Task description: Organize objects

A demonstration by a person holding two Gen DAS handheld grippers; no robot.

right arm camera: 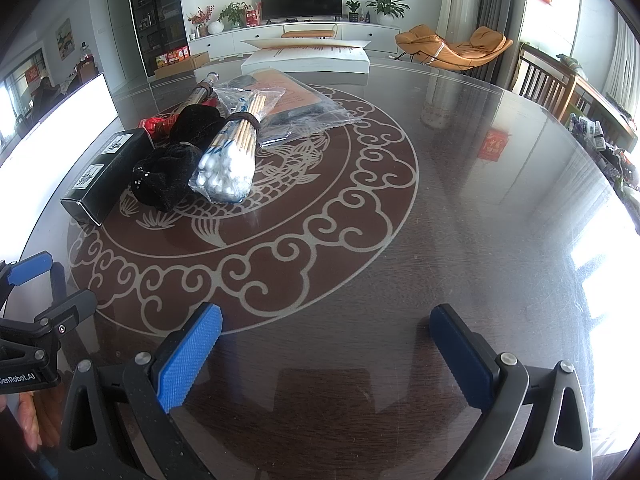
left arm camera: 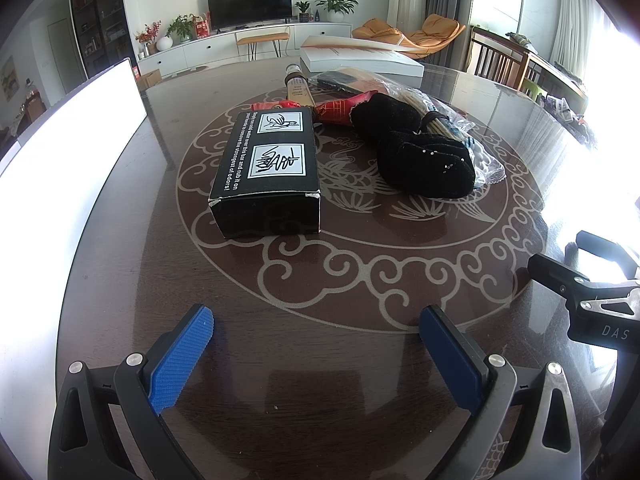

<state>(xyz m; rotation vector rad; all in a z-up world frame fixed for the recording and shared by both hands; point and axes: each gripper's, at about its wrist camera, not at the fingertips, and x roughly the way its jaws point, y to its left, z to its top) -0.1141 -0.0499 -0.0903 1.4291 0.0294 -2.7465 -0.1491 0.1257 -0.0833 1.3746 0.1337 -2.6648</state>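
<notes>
A black box (left arm camera: pixel 266 172) (right arm camera: pixel 106 168) lies on the round dark table (left arm camera: pixel 320 280). Beside it on the right lies a black fabric item (left arm camera: pixel 420 148) (right arm camera: pixel 176 164), then a plastic bag of cotton swabs (right arm camera: pixel 230 152) (left arm camera: pixel 460 136). Behind them are a red packet (left arm camera: pixel 332 112) (right arm camera: pixel 154 124), a brown bottle on its side (left arm camera: pixel 298 84) (right arm camera: pixel 200 92) and a flat clear-bagged item (right arm camera: pixel 296 96) (left arm camera: pixel 352 80). My left gripper (left arm camera: pixel 316 344) is open and empty, short of the box. My right gripper (right arm camera: pixel 326 348) is open and empty, to the right of the pile.
A white box with a raised lid (left arm camera: pixel 360 56) (right arm camera: pixel 308 56) sits at the table's far edge. A bright white panel (left arm camera: pixel 60 152) stands along the left. Wooden chairs (right arm camera: pixel 560 88) stand at the right. The right gripper's body (left arm camera: pixel 592 292) shows in the left wrist view.
</notes>
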